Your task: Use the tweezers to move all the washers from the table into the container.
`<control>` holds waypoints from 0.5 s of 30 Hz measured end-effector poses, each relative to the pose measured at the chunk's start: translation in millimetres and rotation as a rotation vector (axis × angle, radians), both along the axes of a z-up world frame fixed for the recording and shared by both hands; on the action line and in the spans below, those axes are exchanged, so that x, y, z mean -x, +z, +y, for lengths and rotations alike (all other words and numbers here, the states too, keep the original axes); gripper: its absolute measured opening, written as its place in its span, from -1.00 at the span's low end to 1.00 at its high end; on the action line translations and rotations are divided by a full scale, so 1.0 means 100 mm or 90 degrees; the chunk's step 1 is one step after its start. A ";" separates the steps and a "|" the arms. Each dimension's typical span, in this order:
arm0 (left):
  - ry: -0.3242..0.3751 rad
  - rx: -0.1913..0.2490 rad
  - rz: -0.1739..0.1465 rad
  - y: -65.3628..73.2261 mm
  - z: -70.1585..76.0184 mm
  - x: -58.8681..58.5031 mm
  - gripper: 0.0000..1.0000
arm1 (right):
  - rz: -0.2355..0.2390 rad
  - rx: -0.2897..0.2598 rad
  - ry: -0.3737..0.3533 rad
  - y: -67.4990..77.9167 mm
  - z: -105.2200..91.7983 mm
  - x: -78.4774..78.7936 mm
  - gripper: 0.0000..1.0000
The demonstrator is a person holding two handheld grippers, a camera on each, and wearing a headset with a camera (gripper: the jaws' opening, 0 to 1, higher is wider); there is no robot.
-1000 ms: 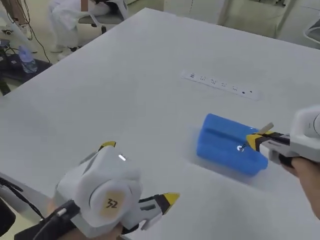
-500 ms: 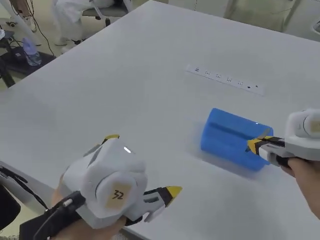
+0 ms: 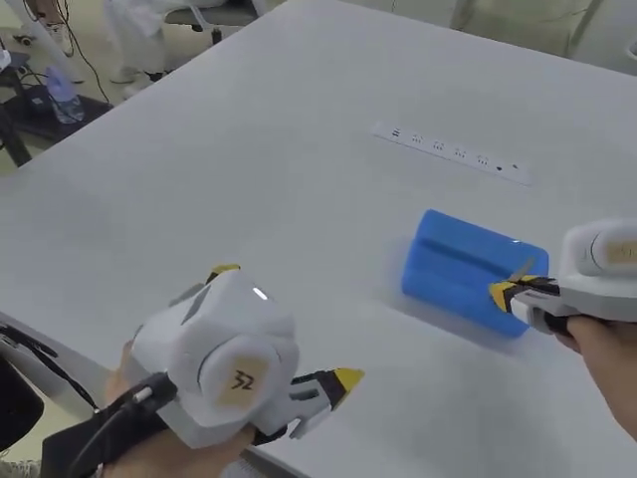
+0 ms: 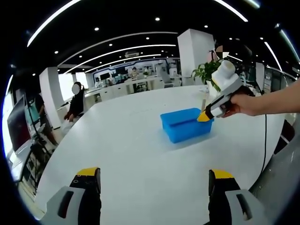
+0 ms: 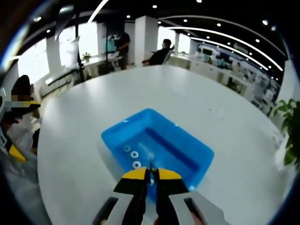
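Note:
The blue container [image 3: 463, 261] stands on the white table [image 3: 249, 169]. In the right gripper view, three small washers [image 5: 134, 154] lie on the floor of the container [image 5: 159, 140]. My right gripper [image 5: 151, 174] is shut on the thin tweezers [image 5: 150, 159], whose tip hangs over the container's inside close to the washers. In the head view this gripper [image 3: 506, 293] is at the container's right end. My left gripper [image 3: 285, 323] is open and holds nothing, well short of the container [image 4: 185, 124], with its jaws [image 4: 153, 174] spread wide over bare table.
A white power strip [image 3: 453, 154] lies beyond the container. The table's near edge runs just under my left gripper. A water bottle [image 3: 62, 100] and a seated person are off the table's far left. A potted plant [image 4: 206, 72] stands behind the container.
A second ago a small washer showed at the tweezers' tip over the container; now it is gone from the tip. The right gripper has drawn back slightly. The left gripper stays put.

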State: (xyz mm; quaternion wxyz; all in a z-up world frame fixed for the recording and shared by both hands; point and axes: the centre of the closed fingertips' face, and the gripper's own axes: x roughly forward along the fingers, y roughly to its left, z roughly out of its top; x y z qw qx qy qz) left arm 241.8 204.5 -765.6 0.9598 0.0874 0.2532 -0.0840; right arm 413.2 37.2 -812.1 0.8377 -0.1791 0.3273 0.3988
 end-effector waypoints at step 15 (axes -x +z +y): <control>-0.011 -0.006 0.010 -0.03 -0.04 0.01 0.96 | 0.012 -0.054 -0.041 -0.01 -0.03 -0.03 -0.94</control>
